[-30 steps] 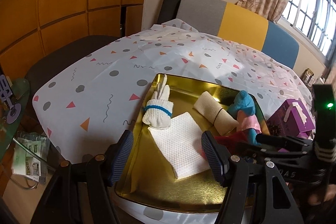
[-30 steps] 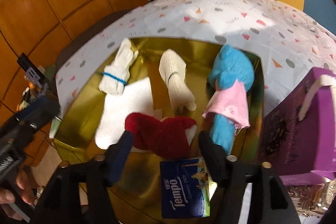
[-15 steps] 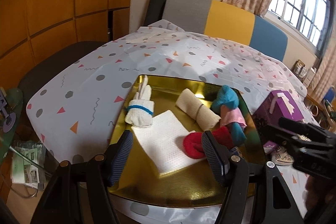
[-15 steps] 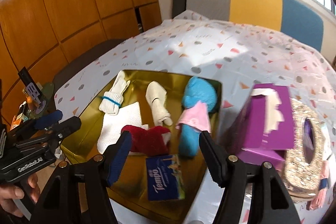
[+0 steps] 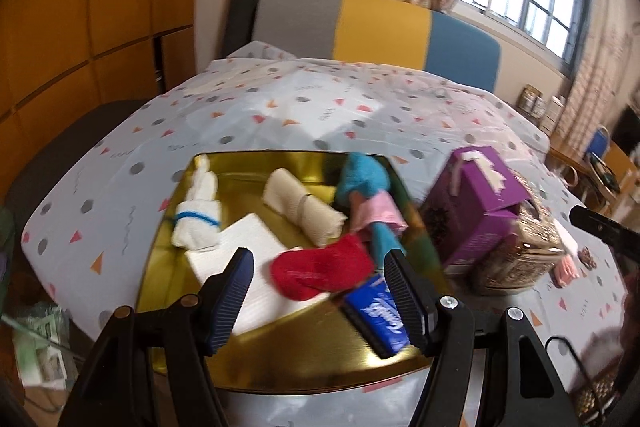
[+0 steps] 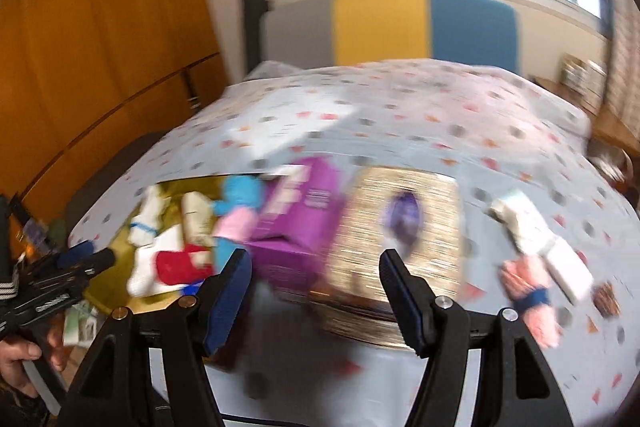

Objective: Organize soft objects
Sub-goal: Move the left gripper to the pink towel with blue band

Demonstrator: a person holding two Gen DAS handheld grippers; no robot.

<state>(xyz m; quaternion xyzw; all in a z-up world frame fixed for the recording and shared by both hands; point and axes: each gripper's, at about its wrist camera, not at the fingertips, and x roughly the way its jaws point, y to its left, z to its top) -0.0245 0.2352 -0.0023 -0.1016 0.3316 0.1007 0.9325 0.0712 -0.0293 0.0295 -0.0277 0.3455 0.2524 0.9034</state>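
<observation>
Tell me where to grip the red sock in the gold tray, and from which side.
Grip the red sock across its bunched middle, from above: it lies flat, half on the white napkin, beside the blue tissue pack in the gold tray, so low side approaches look crowded.

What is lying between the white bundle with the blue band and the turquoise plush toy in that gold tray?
A cream rolled cloth lies between the white bundle and the turquoise plush toy, on the gold tray. The left wrist view shows it best.

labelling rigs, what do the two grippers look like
Both match: left gripper and right gripper have black angular plastic frames with brass and silver screws, and two fingers faced with ribbed dark-blue pads. No cables or sleeves are visible.
</observation>
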